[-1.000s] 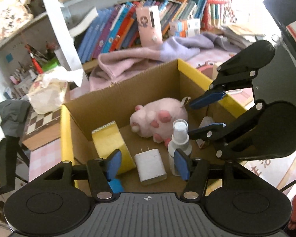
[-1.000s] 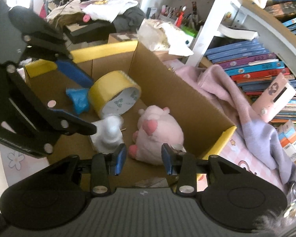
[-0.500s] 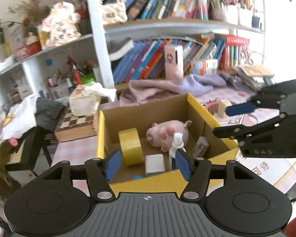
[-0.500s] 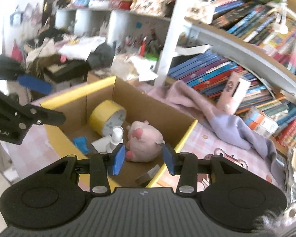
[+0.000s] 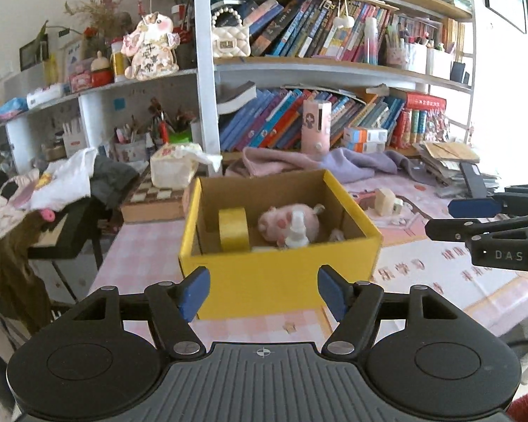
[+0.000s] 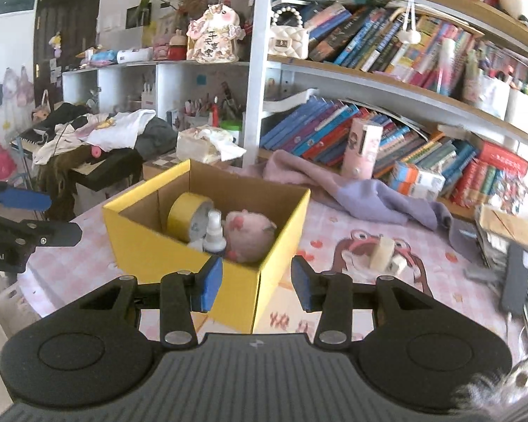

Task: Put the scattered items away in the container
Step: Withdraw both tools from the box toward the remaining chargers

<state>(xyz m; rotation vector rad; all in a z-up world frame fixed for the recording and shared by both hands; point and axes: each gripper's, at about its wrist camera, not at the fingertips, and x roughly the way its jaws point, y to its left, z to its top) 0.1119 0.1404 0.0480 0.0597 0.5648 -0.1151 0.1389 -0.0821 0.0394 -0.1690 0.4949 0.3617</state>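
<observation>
Claws first: the left gripper and right gripper both hang released, blue rubber pads spread wide and holding nothing, just short of the yellow cardboard box. Inside it lie a glossy yellow tape roll, a soft pink plush toy and a small clear spray bottle. The tidying looks almost done (one pale tape roll sits out on the pink patterned tablecloth, well apart from the box).
</observation>
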